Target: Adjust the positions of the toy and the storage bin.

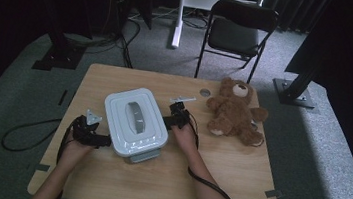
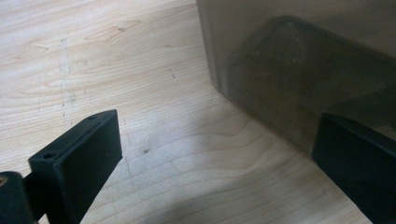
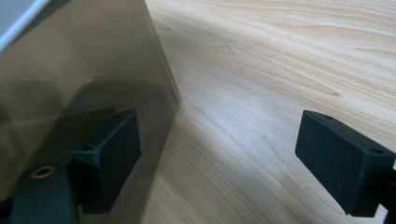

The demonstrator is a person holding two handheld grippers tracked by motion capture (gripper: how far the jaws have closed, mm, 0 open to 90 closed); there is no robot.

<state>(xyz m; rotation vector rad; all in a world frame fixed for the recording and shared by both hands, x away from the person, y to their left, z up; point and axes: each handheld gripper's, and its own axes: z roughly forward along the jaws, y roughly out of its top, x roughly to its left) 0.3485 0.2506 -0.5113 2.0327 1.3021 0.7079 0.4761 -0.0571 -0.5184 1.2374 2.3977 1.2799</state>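
You've got the lidded box [image 1: 135, 122] sitting left of centre in the high view, on the wooden table [image 1: 236, 177], white lid on with a grey handle across its top. Your left gripper [image 1: 102, 140] sits at the box's lower-left side, your right gripper [image 1: 168, 121] at its right side, one on each flank.

In the left gripper view the jaws stand spread wide. One black pad [image 2: 77, 161] sits lower left of the frame over bare wood; the other is at the right edge, cut off by the frame, and right up against the box's translucent grey wall [image 2: 299, 70]. Whether it actually touches, I can't tell. The wall is murky, so whatever is inside stays hidden.

In the right gripper view the jaws are spread wide too. The left pad [image 3: 114, 156] sits against the smoky box wall [image 3: 70, 84], and a dim reflection blurs its edge. The right pad [image 3: 343, 161] hangs over open table at lower right, partly cropped.

From above, the box's lid hides its contents and your hands cover much of both grippers. A teddy bear [image 1: 234, 111] lies right of centre, well apart from the box. A folding chair [image 1: 237, 31] stands beyond the table at the top. No label or writing is readable anywhere.
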